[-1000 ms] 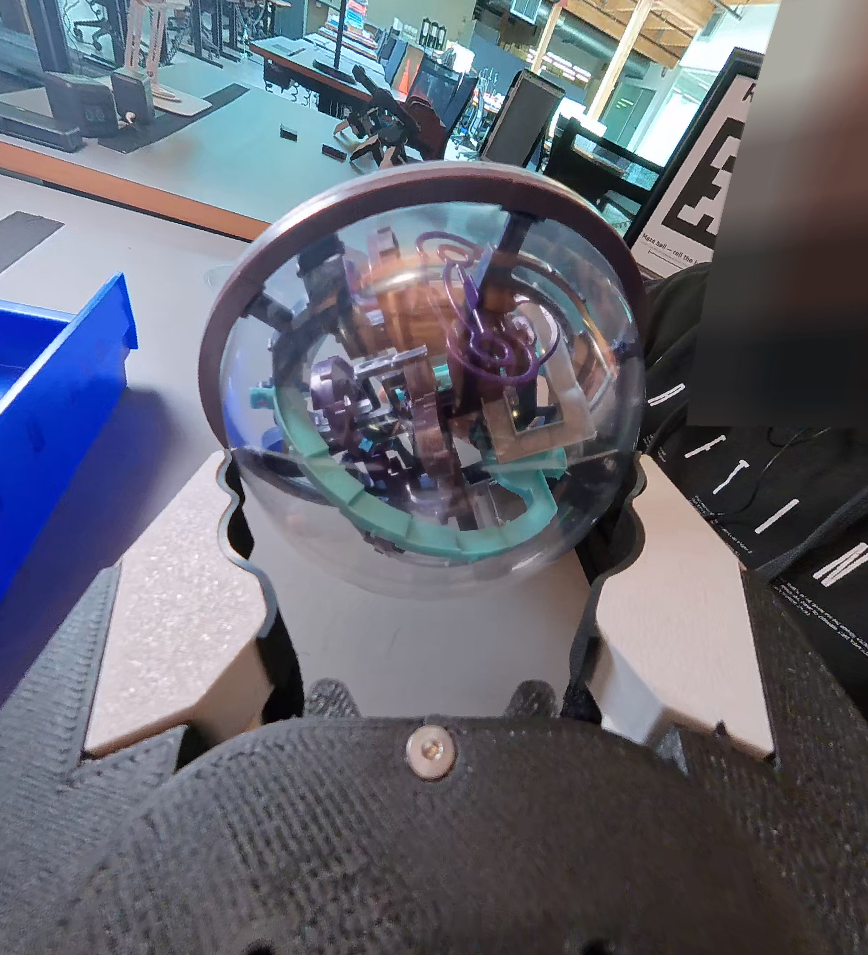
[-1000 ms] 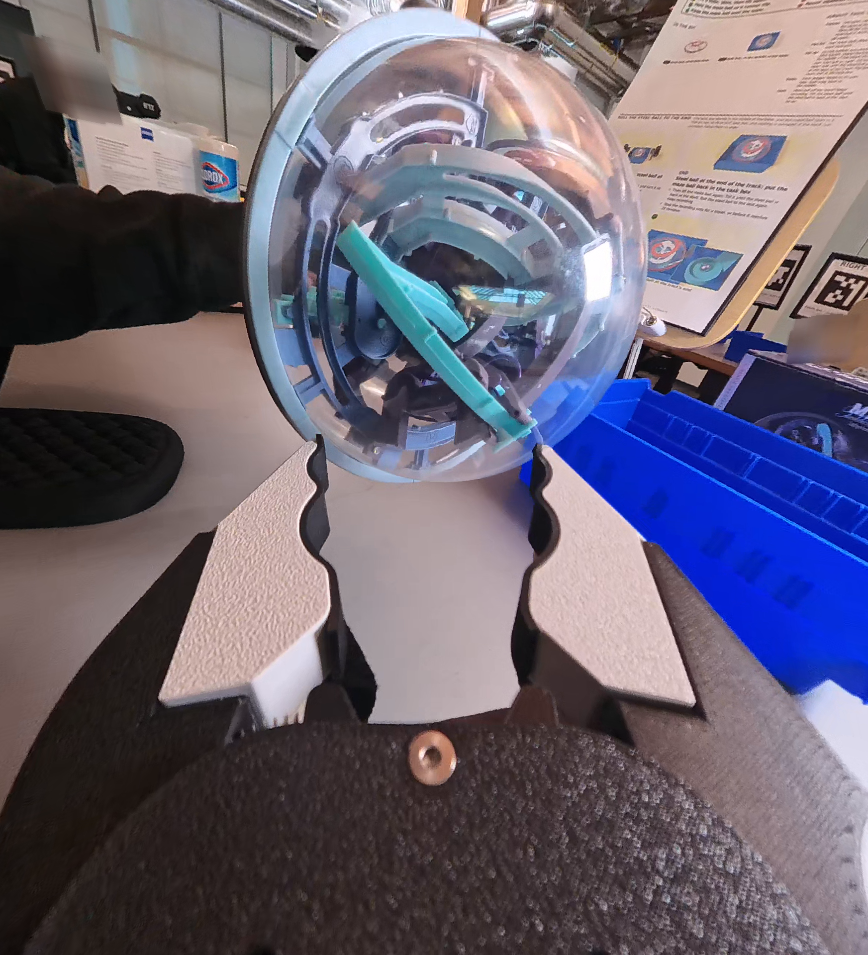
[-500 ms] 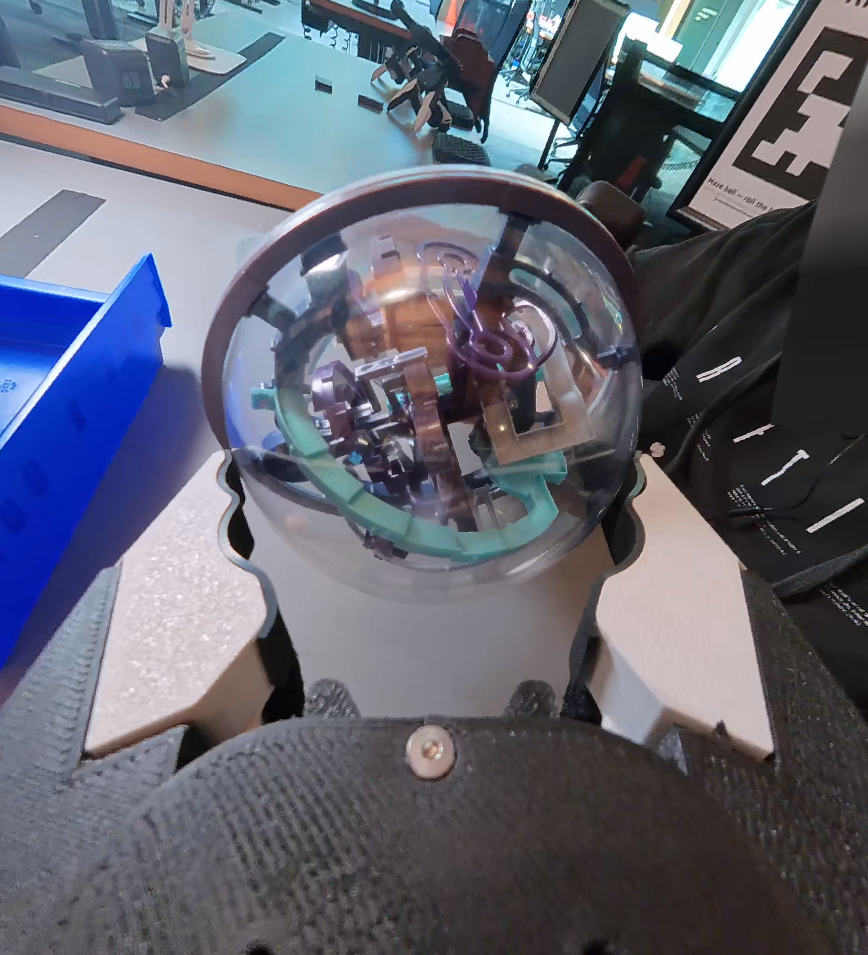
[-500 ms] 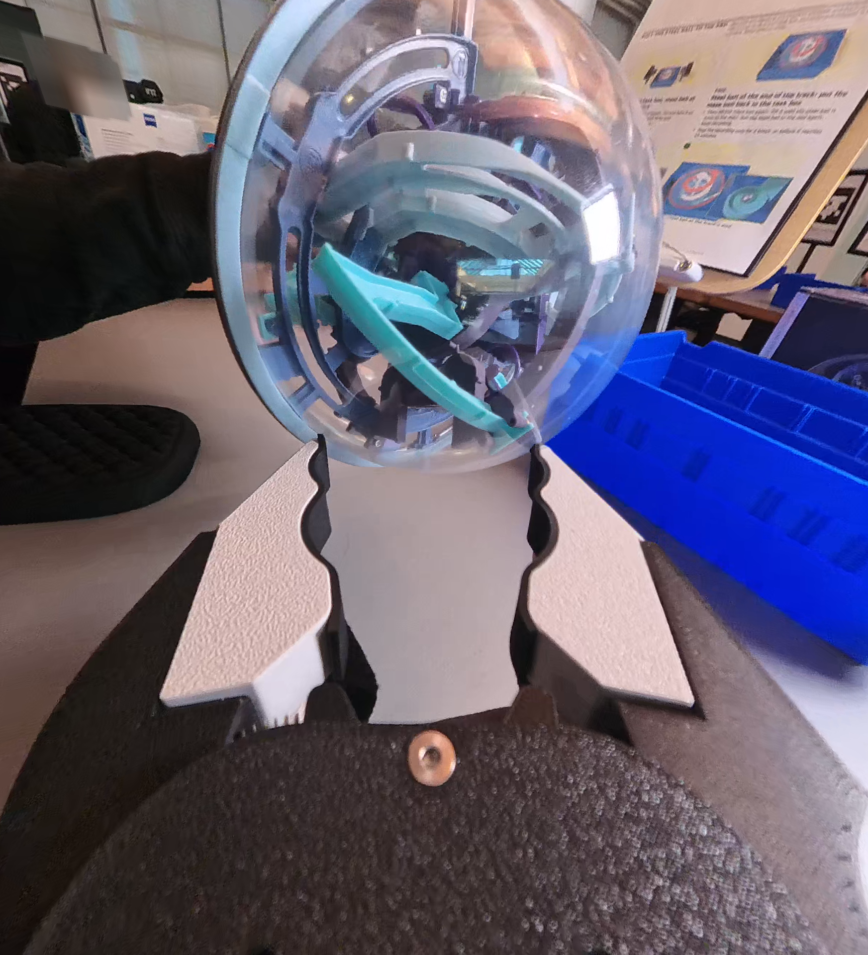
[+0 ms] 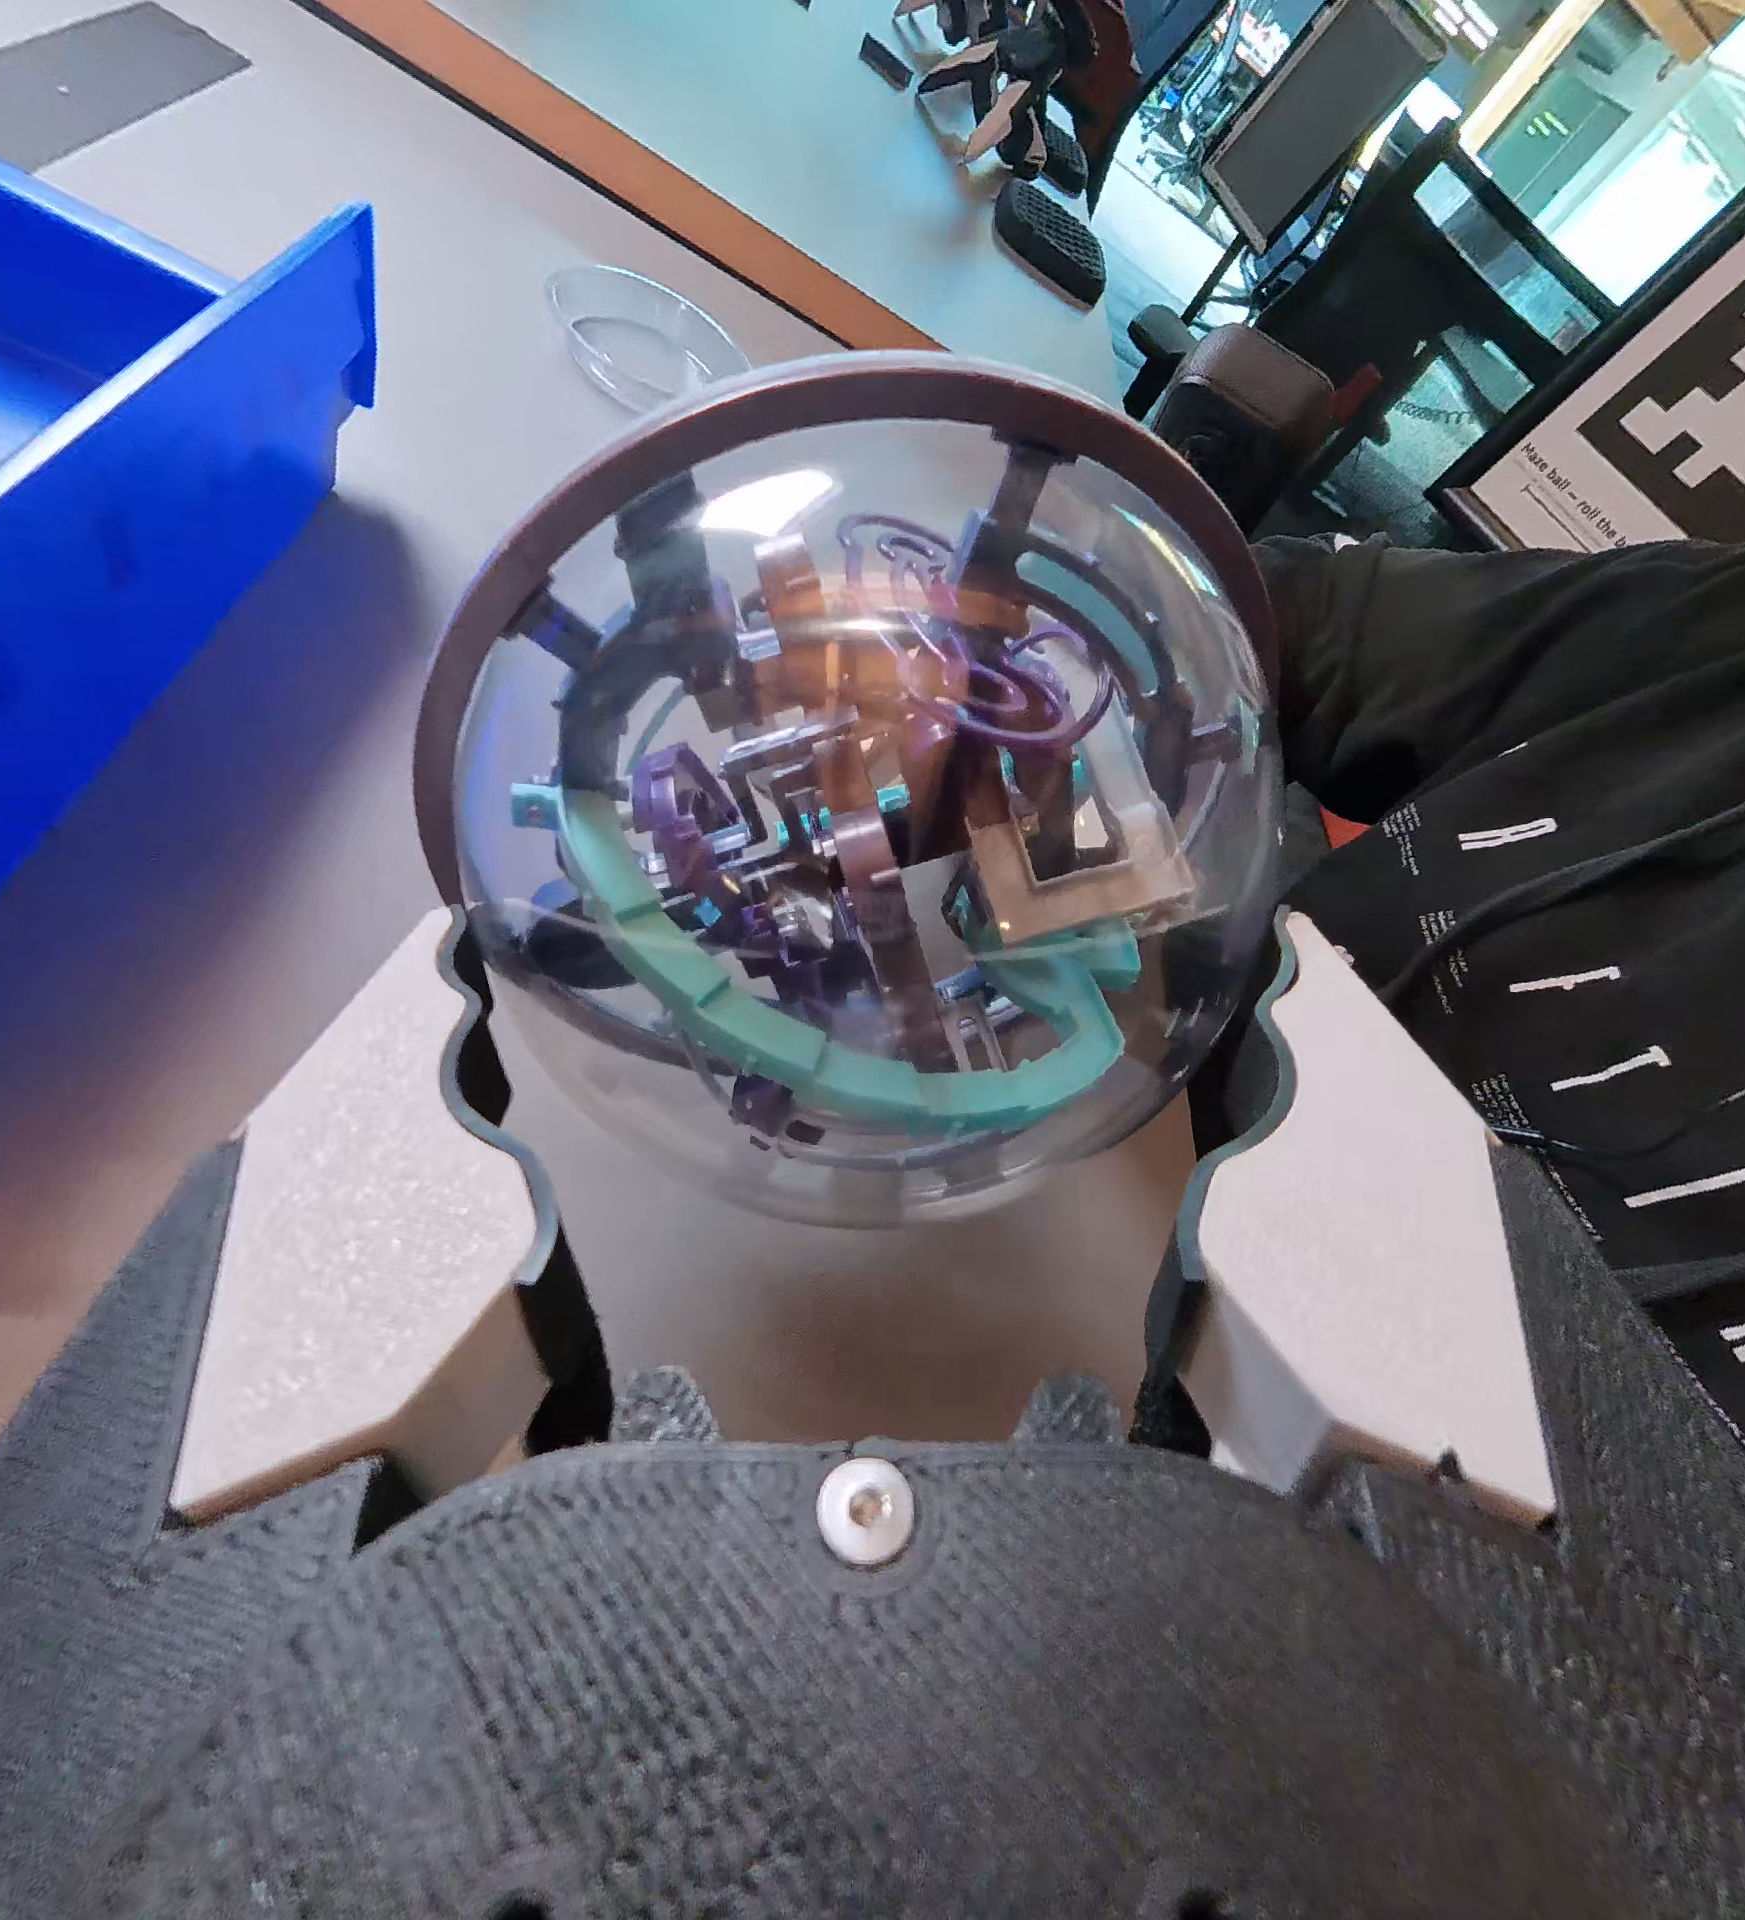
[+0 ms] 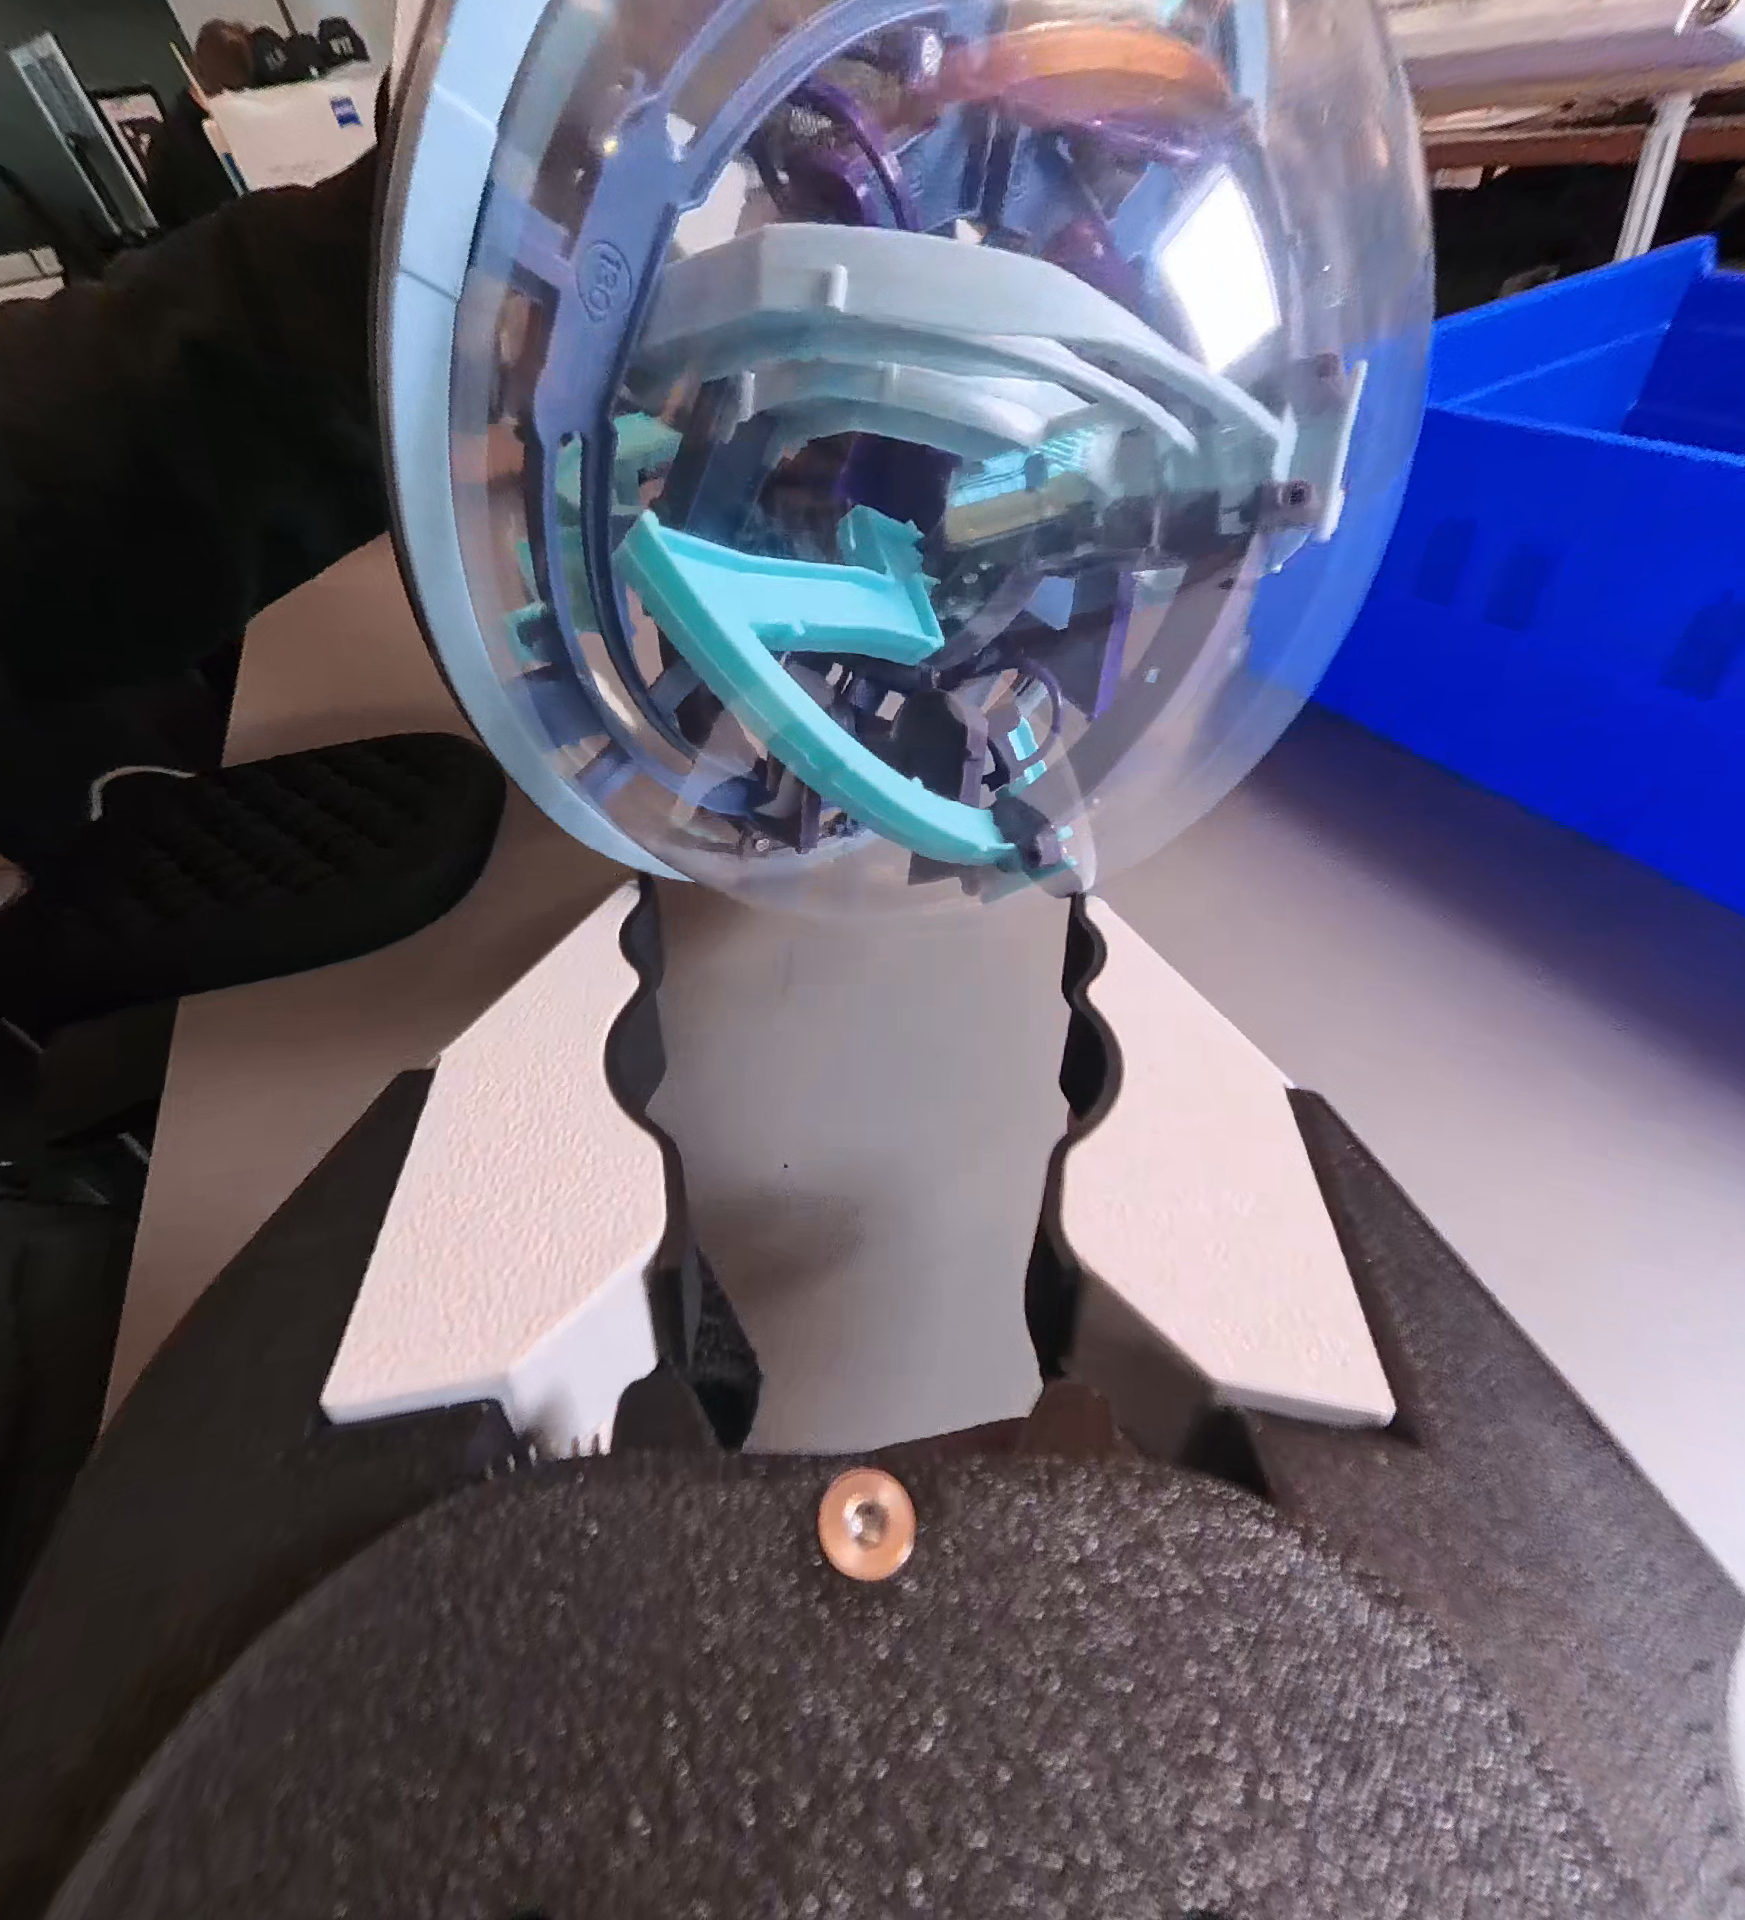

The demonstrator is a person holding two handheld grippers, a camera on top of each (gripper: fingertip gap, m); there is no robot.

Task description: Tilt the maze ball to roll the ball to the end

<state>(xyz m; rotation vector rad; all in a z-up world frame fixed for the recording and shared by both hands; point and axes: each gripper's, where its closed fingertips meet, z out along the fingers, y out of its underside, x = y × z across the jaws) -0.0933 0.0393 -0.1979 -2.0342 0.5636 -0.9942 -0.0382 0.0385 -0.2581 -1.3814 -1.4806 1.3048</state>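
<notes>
1. Maze ball (image 5: 847,821): you have it pinched between both grippers, off the table (image 5: 494,343), and it fills the centre of the left wrist view and the upper centre of the right wrist view (image 6: 899,447).
2. Your left gripper (image 5: 868,945) has its jaws spread wide, pads pressed on the lower sides of the sphere; the dark equator ring arches over the top.
3. Your right gripper (image 6: 857,904) stands narrower, its tips touching the underside of the sphere; the pale ring runs nearly upright at its left.
4. The ball lies straight ahead of each pair of jaws, so any tilt must come from turning both wrists together; the small rolling ball inside I cannot pick out.
5. The blue bin (image 5: 68,499), upper left of the left view, shows nothing inside in its visible part; a clear dish (image 5: 639,332) lies on the table beyond.
</notes>
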